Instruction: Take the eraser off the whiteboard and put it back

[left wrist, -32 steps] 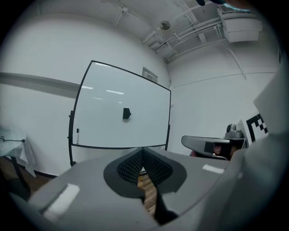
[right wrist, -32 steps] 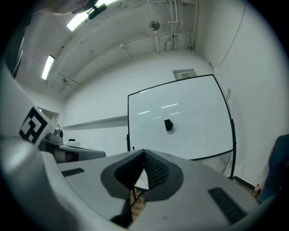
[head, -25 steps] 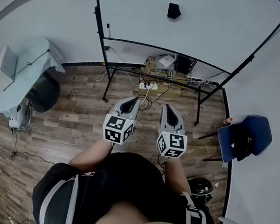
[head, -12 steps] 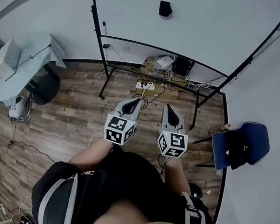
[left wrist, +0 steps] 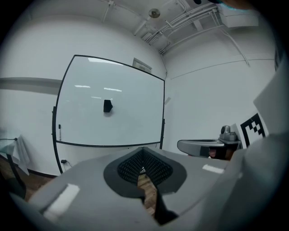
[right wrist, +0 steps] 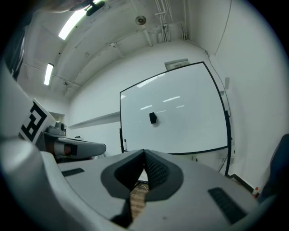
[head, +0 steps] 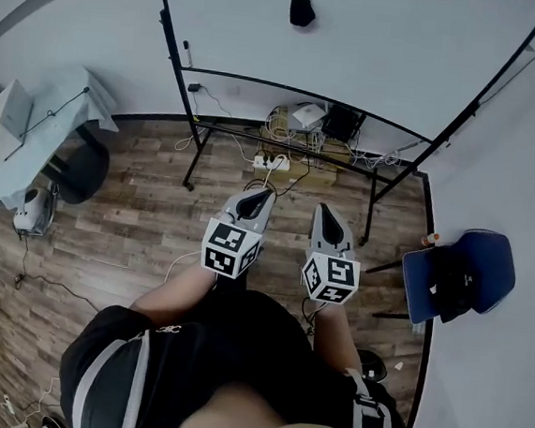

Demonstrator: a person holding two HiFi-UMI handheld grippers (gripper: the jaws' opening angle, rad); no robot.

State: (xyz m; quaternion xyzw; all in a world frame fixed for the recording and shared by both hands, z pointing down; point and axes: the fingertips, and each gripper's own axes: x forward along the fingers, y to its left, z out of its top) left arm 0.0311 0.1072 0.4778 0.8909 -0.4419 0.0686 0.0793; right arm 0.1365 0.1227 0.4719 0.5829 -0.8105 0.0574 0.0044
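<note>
A small black eraser (head: 302, 10) clings to the white whiteboard (head: 377, 50), which stands on a black wheeled frame across the room. The eraser (left wrist: 107, 106) shows left of centre on the board in the left gripper view, and the eraser (right wrist: 153, 118) sits mid-board in the right gripper view. My left gripper (head: 260, 196) and right gripper (head: 325, 212) are held side by side in front of the person, well short of the board, both pointing at it. Both are shut with nothing between their tips. My left gripper (left wrist: 143, 152) and right gripper (right wrist: 144, 155) each show pads together.
A power strip, boxes and tangled cables (head: 299, 131) lie on the wooden floor under the board. A blue chair (head: 459, 274) with a dark bag stands at the right. A cloth-covered table (head: 40, 130) and a dark round seat (head: 69, 170) stand at the left. A marker (head: 184, 53) hangs at the board's left edge.
The person has stepped toward the whiteboard: the board, its frame and the floor clutter have slid left and up in the head view. Both grippers keep their pose and stay shut.
</note>
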